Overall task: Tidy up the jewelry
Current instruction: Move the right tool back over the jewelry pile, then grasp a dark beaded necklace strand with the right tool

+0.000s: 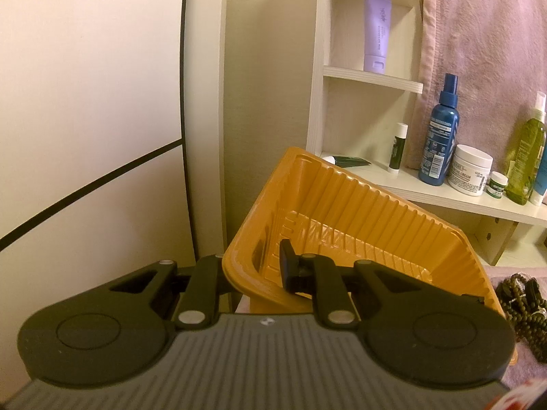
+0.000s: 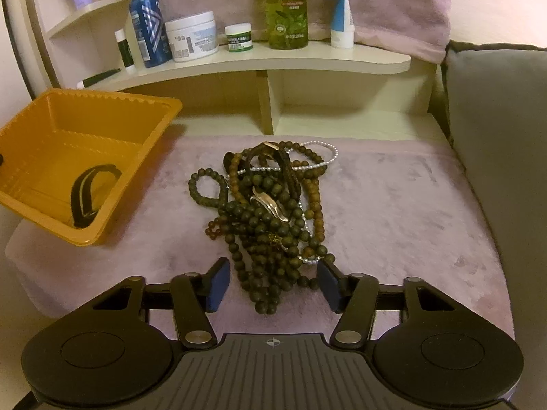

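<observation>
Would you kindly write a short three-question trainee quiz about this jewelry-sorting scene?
1. True or false: the left tongs are clamped on the rim of the orange tray.
2. What already lies inside the tray?
3. The right tongs are: A) shut on beads, B) open around the low end of the bead pile, C) inside the tray.

Key: 1 true; 2 a dark strap bracelet; 3 B.

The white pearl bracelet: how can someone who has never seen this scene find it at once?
Start at the pink cloth below the cosmetics shelf, then find the pile of dark bead necklaces in its middle. At the pile's far right edge lies the pearl bracelet, the only strand of tiny white beads.
</observation>
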A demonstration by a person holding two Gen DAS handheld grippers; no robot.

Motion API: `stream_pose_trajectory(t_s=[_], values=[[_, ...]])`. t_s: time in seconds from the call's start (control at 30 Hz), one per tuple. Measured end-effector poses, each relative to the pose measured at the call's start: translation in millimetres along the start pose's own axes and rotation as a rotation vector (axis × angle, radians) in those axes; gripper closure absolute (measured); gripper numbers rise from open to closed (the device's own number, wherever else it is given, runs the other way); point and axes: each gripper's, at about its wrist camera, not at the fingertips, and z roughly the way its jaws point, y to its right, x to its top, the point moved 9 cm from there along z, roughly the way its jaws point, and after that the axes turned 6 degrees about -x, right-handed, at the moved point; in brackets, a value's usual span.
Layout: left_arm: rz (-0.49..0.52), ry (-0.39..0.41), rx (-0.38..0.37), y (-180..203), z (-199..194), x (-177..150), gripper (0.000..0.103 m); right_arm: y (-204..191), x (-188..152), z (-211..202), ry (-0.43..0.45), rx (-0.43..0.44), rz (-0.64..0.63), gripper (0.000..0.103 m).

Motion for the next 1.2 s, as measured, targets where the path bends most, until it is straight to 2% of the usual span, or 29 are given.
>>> stream_pose_trajectory(t_s=[0.13,0.27,0.33,0.57,0.67,0.83,1.07,1.1,1.17,1.2], values=[[-0.002,0.001,0.001,0,0,0,0.088,-1,0,6,0.013,-0.029,-0.007,0.063],[-0.001,0.001,0.000,0,-1,0,0.088,-2,-2,7,0.022,-0.054,-0.027,0.085],[-0.002,0.002,0.000,0,-1,0,0.088,-2,-3,5,0.022,-0.049,-0.028,0.088],[-0.005,0.004,-0.002,1,-2,1,0.088,6,-2,-2,0.005,-0.019,0.040,0.088],[-0.006,0.005,-0.004,1,-3,1,0.088,6,-6,-5,-0.008,-0.008,0.039,0.082],[-0.010,0.007,-0.005,1,-3,1,0.088,1,-12,-12,0.017,-0.020,-0.004,0.082],[-0.014,0.010,-0.008,2,-5,1,0.088,0,-19,-12,-0.003,-0.013,-0.010,0.082],[-0.014,0.010,-0.007,1,-5,1,0.088,-2,-19,-12,0.002,-0.010,-0.021,0.083],[-0.015,0.010,-0.009,1,-5,1,0.088,-3,-19,-13,0.009,-0.013,-0.039,0.092],[-0.015,0.010,-0.010,2,-5,1,0.088,-3,-18,-15,0.017,-0.012,-0.042,0.093]])
